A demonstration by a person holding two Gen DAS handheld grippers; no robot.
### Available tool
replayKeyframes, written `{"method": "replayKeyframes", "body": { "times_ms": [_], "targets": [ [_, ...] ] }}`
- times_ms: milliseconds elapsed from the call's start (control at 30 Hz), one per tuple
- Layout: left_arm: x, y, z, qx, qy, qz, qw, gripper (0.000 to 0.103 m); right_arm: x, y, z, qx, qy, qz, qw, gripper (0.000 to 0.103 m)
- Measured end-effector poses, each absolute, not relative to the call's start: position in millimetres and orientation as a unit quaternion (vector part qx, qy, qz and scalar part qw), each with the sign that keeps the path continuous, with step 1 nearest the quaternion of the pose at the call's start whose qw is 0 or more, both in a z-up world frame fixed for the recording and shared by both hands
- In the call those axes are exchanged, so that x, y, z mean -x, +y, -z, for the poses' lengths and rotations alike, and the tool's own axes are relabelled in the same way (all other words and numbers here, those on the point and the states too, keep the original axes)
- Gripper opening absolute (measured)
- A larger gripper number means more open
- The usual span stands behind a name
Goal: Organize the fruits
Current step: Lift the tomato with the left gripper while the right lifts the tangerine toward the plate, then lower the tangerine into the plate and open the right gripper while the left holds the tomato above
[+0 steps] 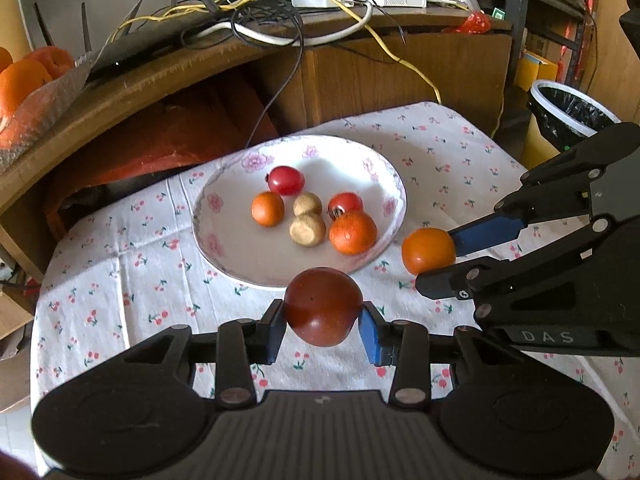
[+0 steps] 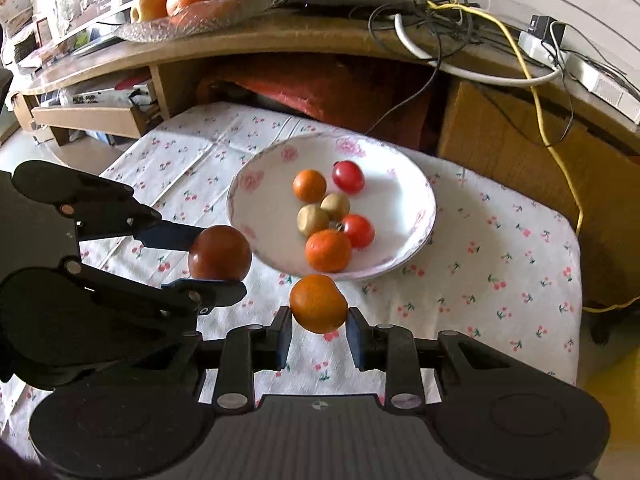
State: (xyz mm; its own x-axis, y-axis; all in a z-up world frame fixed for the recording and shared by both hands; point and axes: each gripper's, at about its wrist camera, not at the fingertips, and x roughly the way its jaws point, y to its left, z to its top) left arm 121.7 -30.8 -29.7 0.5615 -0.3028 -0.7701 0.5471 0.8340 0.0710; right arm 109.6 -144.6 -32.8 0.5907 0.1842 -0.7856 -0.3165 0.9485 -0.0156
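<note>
Dark tomato (image 1: 322, 305) clamped in left tongs (image 1: 323, 326), tangerine (image 2: 318, 303) in right tongs (image 2: 319, 330); both near plate (image 2: 416, 184) rim.

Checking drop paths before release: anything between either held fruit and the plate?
Nothing visible. The left gripper holds a dark red tomato at the near rim of the plate; the right gripper holds an orange just short of it. Six fruits cluster mid-plate; the near-left part is bare.

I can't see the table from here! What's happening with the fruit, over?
Left gripper shut on dark red fruit. Right gripper shut on small orange. Both held near the plate, six fruits already in it. Nothing in the way.
</note>
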Motion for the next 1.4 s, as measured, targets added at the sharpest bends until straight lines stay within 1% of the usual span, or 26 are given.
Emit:
{"method": "replayKeyframes", "body": {
  "times_ms": [467,833,1400],
  "targets": [
    [-156,-39,20,-0.157,0.384,0.217,0.884,0.047,-142,-148,28,0.072,0.413,-0.116,0.9,0.025],
    [-182,-46,29,-0.168,0.388,0.202,0.884,0.047,-169,-147,34,0.083,0.409,-0.109,0.902,0.026],
    [-200,-44,41,-0.172,0.397,0.188,0.882,0.047,-193,-141,47,0.091,0.408,-0.107,0.902,0.026]
  ]
}}
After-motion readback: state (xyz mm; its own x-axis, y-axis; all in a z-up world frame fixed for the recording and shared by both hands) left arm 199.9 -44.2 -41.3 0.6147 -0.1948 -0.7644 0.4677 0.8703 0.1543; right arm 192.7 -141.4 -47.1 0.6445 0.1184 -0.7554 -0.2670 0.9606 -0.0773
